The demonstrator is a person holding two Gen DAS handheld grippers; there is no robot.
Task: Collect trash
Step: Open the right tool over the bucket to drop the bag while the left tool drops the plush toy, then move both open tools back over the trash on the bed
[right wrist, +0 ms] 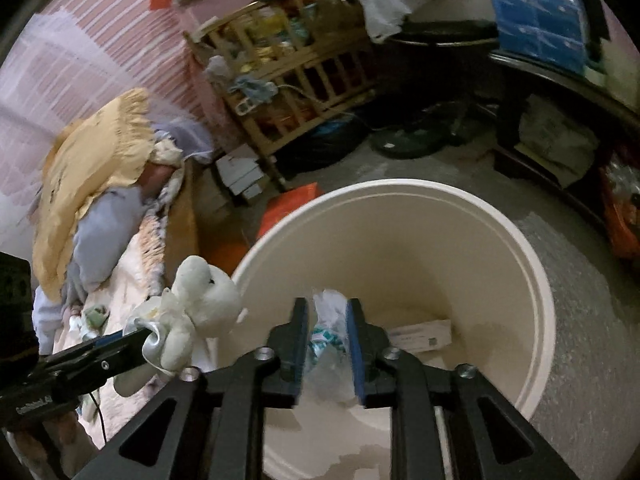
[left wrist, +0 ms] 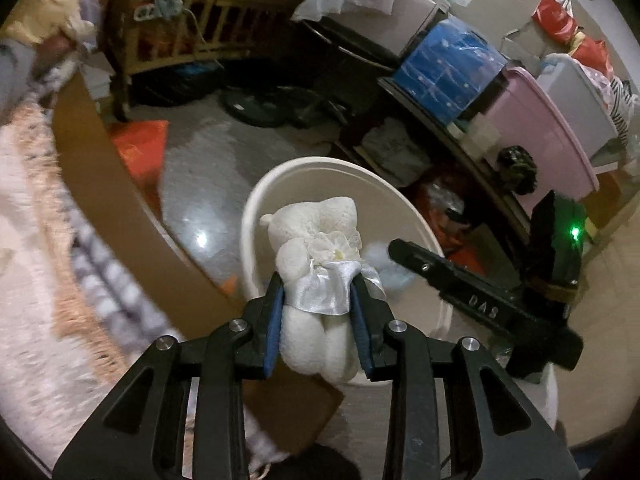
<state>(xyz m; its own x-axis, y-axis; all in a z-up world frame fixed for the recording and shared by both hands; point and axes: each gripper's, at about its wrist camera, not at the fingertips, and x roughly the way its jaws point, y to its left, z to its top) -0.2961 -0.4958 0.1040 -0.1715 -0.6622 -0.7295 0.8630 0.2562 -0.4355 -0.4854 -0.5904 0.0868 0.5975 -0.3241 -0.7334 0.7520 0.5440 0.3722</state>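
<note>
My left gripper (left wrist: 318,284) is shut on a white plush bear (left wrist: 316,248) with a satin ribbon and holds it over the near rim of a cream round bin (left wrist: 260,196). The bear (right wrist: 196,304) also shows in the right wrist view, at the bin's left rim (right wrist: 532,264). My right gripper (right wrist: 328,308) is shut on a crumpled clear plastic wrapper (right wrist: 330,340) and hangs over the bin's open mouth. A flat white box (right wrist: 420,334) lies at the bin's bottom. The right gripper's body (left wrist: 460,292) reaches in from the right in the left wrist view.
A bed with a pink blanket (left wrist: 36,280) and a yellow pillow (right wrist: 88,172) lies left of the bin. A wooden crib (right wrist: 296,80) stands behind. A dark shelf carries blue (left wrist: 448,68) and pink boxes (left wrist: 536,128) at right. A red bag (left wrist: 140,144) lies on the floor.
</note>
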